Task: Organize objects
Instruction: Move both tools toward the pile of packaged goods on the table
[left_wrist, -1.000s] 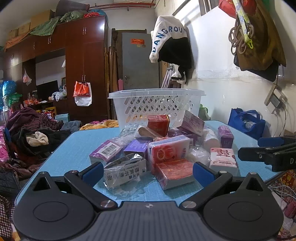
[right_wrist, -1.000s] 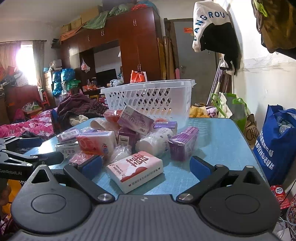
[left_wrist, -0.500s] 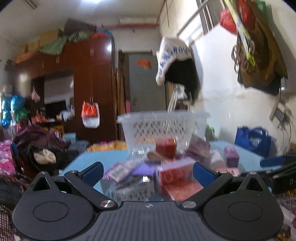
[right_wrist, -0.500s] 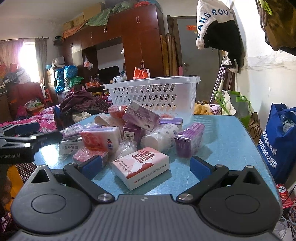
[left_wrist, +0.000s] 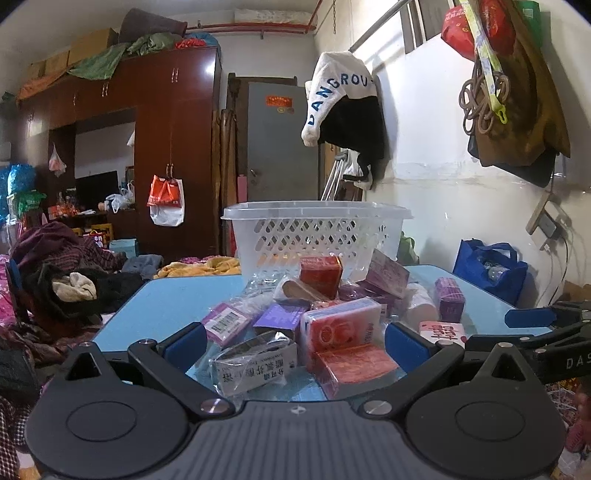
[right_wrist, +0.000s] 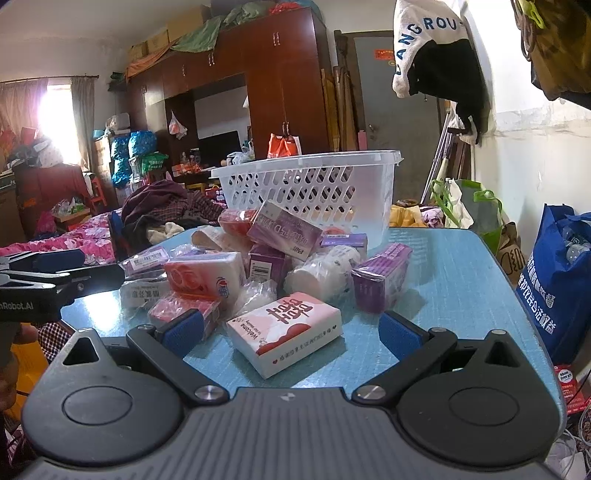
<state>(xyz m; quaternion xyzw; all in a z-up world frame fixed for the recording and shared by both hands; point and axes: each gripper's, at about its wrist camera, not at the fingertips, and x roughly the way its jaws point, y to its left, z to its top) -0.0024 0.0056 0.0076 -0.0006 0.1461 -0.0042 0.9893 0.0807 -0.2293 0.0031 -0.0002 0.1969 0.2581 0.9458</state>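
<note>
Blue table with a heap of small packets piled at its middle, a white lattice basket standing upright at the far edge just behind the heap. Left gripper low at the near edge, jaws spread wide, nothing between them; a clear-wrapped white packet with black print and a red packet lie just ahead of its blue pads. A larger white-and-red pack sits on the red one. Behind these, a purple packet with a barcode label, a red box and a tilted purple box leaning near the basket wall. Right gripper also wide apart and empty, at the near right side of the table; a pink-and-white tissue pack lies flat on the table between its pads, whether touching either pad is hard to say. A purple pack stands off to the right of the heap, a white roll in plastic beside it. Basket contents not visible from this low angle. Blue bag on the floor right of the table.
</note>
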